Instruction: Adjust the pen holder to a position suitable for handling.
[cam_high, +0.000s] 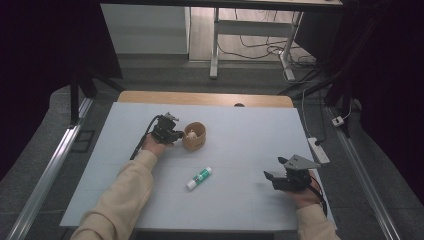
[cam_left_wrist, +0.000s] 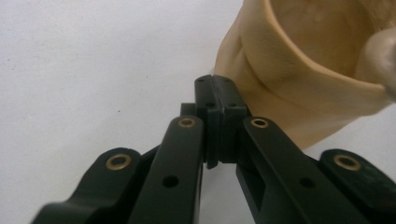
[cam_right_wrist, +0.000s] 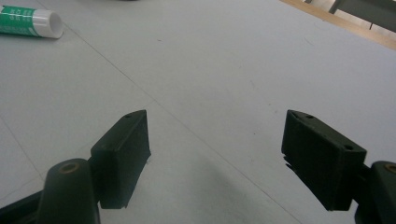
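High view: the left gripper (cam_high: 175, 134) sits at the left side of a small tan cup (cam_high: 194, 136), which stands upright on the pale table (cam_high: 250, 130) left of centre; something small and pale lies inside the cup, too small to identify. The left forearm, in a cream sleeve (cam_high: 125, 195), reaches forward and slightly rightward. A green-and-white glue stick (cam_high: 199, 178) lies on the table between the two hands, its long axis running diagonally from near-left to far-right. The right gripper (cam_high: 275, 168) rests low near the table's right edge, pointing left toward the stick, and is judged the nearer gripper to it. Left gripper view: the jaws are pressed together with no gap and nothing between them; the cup wall (cam_left_wrist: 299, 88) lies just beyond and right of the tips, near or touching, which cannot be told. Right gripper view: the jaws stand spread wide and empty over bare table; the glue stick (cam_right_wrist: 30, 22) lies ahead and to the far left, its white end toward centre.
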